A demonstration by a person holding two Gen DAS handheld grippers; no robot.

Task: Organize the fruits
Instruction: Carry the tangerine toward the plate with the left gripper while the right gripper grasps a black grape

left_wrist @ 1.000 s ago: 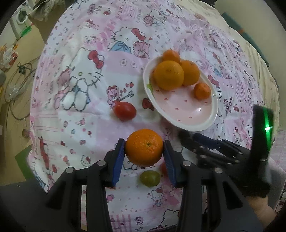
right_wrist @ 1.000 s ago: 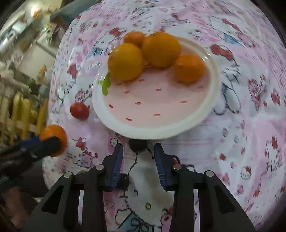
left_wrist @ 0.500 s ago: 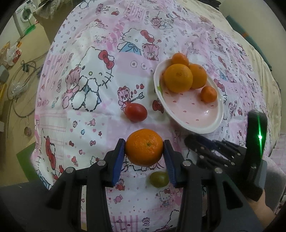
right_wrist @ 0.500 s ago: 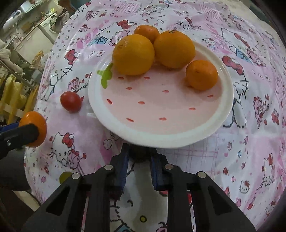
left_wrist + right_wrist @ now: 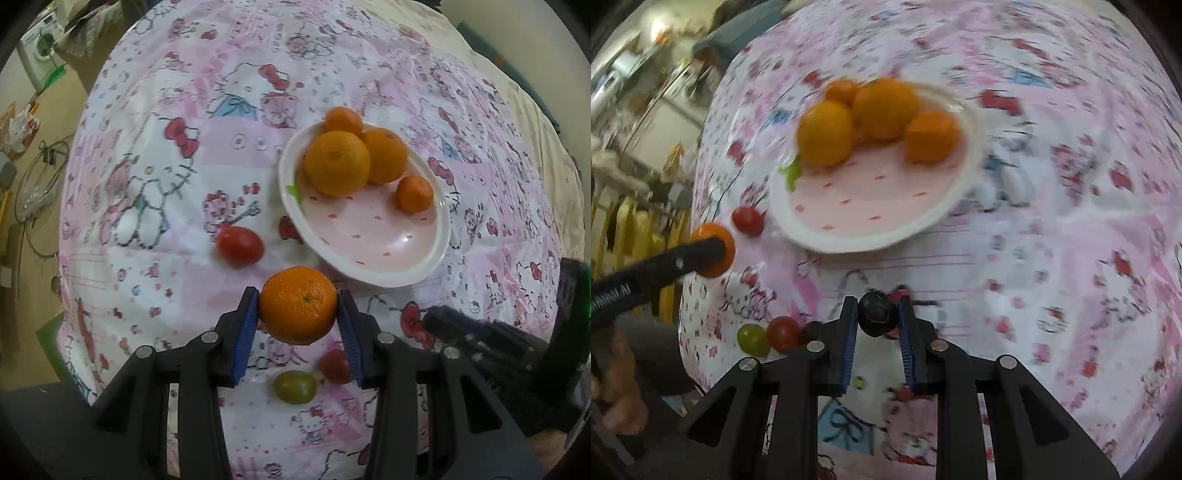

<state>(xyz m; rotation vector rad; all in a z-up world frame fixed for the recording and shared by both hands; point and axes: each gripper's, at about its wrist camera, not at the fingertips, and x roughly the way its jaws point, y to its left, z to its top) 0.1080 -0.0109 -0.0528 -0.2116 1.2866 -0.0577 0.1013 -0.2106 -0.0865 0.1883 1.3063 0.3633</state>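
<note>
My left gripper is clamped on an orange, held above the patterned cloth just short of the plate's near rim. My right gripper is closed around a small dark fruit. The pink plate holds four oranges crowded at its far side. A red tomato lies left of the plate; a green fruit and another red tomato lie nearer the cloth's front edge.
</note>
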